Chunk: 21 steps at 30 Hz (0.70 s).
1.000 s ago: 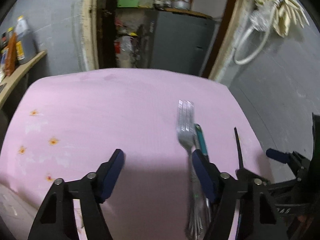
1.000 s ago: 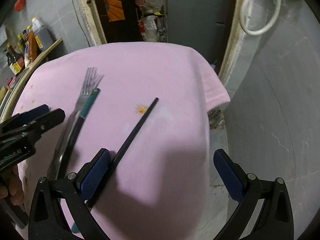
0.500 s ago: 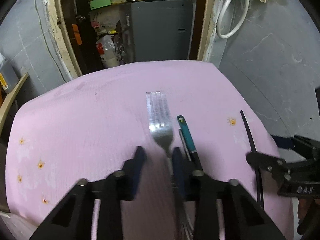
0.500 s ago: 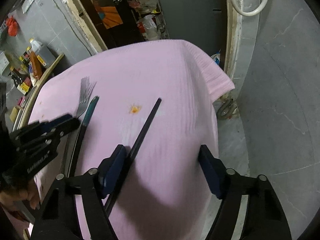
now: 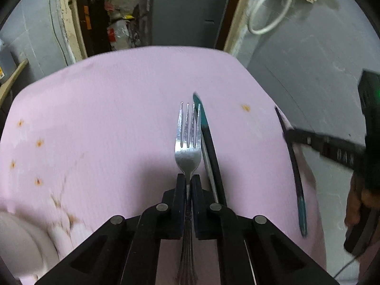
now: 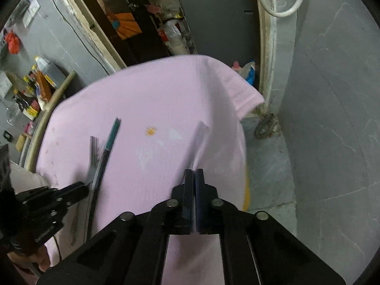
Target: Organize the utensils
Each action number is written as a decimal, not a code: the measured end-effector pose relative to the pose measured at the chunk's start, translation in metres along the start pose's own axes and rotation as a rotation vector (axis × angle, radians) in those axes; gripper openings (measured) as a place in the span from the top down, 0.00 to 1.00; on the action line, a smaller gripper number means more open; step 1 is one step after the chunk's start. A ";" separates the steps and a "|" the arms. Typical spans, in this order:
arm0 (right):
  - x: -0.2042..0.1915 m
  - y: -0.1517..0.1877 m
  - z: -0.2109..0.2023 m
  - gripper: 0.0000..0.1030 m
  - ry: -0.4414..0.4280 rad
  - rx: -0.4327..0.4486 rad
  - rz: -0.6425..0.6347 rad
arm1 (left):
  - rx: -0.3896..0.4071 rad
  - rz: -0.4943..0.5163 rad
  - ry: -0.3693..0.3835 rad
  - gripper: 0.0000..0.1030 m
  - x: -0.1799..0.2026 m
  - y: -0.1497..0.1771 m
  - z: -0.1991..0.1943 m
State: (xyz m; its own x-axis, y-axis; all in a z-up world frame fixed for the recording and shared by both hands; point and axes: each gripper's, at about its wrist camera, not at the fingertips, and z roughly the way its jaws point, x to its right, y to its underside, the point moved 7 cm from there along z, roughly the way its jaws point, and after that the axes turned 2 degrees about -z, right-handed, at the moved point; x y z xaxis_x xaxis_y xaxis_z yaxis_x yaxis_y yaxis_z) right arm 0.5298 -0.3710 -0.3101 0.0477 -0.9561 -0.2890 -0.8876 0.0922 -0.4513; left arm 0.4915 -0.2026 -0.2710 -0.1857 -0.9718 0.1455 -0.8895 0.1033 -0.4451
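My left gripper (image 5: 188, 181) is shut on the neck of a silver fork (image 5: 188, 137), tines pointing away over the pink cloth (image 5: 106, 123). Just right of the fork lies a black knife with a teal end (image 5: 209, 147). A second black and teal knife (image 5: 293, 166) is held near the cloth's right edge by my right gripper (image 5: 288, 135). In the right wrist view my right gripper (image 6: 194, 174) is shut on that knife, whose blade (image 6: 198, 142) shows edge-on and blurred. The fork (image 6: 93, 156), the other knife (image 6: 108, 149) and the left gripper (image 6: 80, 190) show at the left.
The pink cloth (image 6: 166, 95) covers a small table that drops off at the right to grey floor (image 6: 320, 142). A shelf with bottles (image 6: 35, 83) stands at the left. A dark doorway with clutter (image 5: 133, 19) is behind the table.
Both grippers have closed: the left onto the fork's neck, the right onto the right-hand knife. One second ago both were wide open around these utensils.
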 end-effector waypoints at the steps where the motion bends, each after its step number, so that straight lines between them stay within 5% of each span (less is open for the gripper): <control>1: 0.000 -0.001 0.001 0.99 -0.014 0.003 0.013 | -0.003 0.001 0.001 0.95 0.001 0.003 -0.001; 8: -0.002 -0.007 -0.005 0.95 -0.078 0.049 0.078 | 0.000 -0.027 0.027 0.94 -0.007 0.000 -0.002; 11: -0.010 -0.009 -0.004 0.78 -0.093 0.057 0.066 | 0.035 -0.053 0.029 0.82 -0.014 -0.008 -0.005; 13: -0.016 -0.011 0.000 0.75 -0.096 0.054 0.053 | 0.067 -0.075 0.041 0.74 -0.019 -0.013 -0.007; 15: -0.022 -0.013 0.007 0.75 -0.065 0.031 0.025 | 0.100 -0.088 0.062 0.67 -0.020 -0.023 -0.006; 21: -0.037 -0.012 0.017 0.75 0.014 -0.006 -0.065 | 0.089 -0.094 0.120 0.66 -0.024 -0.043 0.017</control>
State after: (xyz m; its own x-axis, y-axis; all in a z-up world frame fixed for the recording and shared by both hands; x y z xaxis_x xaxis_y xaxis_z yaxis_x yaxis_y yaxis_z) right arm 0.5466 -0.3319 -0.3076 0.0992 -0.9639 -0.2470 -0.8856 0.0277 -0.4636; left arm 0.5414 -0.1876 -0.2701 -0.1569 -0.9434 0.2921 -0.8660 -0.0107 -0.4999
